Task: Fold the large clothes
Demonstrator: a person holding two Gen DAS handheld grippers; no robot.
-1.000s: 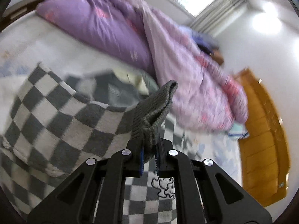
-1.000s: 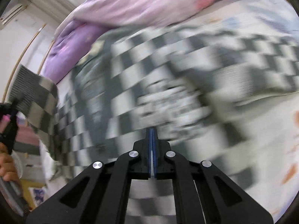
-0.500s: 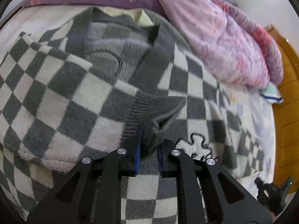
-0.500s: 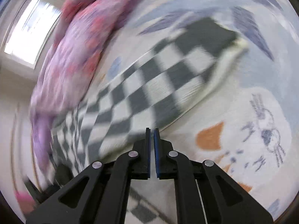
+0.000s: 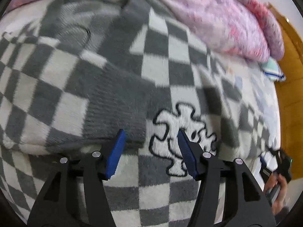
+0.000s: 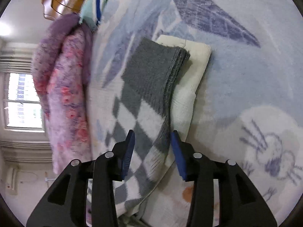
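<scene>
Grey-and-white check: the sweater (image 5: pixel 79 79) fills the left wrist view, spread flat on the bed (image 5: pixel 265 98).
Left view, sleeve: a checked sleeve is folded across the body, its plain grey ribbed cuff (image 5: pixel 115 121) lying just in front of the left-hand blue pad.
Left view, motif: a white cross patch (image 5: pixel 181 124) outlined in black sits on the sweater front, between the two pads.
Left gripper (image 5: pixel 150 138): jaws opening, about half spread; the cuff lies by the pads but neither presses on it, so nothing is gripped.
Left view, surroundings: a pink-purple quilt (image 5: pixel 217 17) is heaped along the far side; at the lower right edge a hand (image 5: pixel 278 191) holds the other tool.
Right view, sleeve: the other sleeve (image 6: pixel 144 117) lies on the pale blue printed bedsheet, its grey cuff (image 6: pixel 157 64) farthest from the camera, over a cream layer (image 6: pixel 191 71).
Right gripper (image 6: pixel 152 138): jaws opening, moderately apart; the sleeve runs between the pads, no clear pinch.
Right view, surroundings: quilt (image 6: pixel 62 87) at left, window (image 6: pixel 22 102) beyond it.
</scene>
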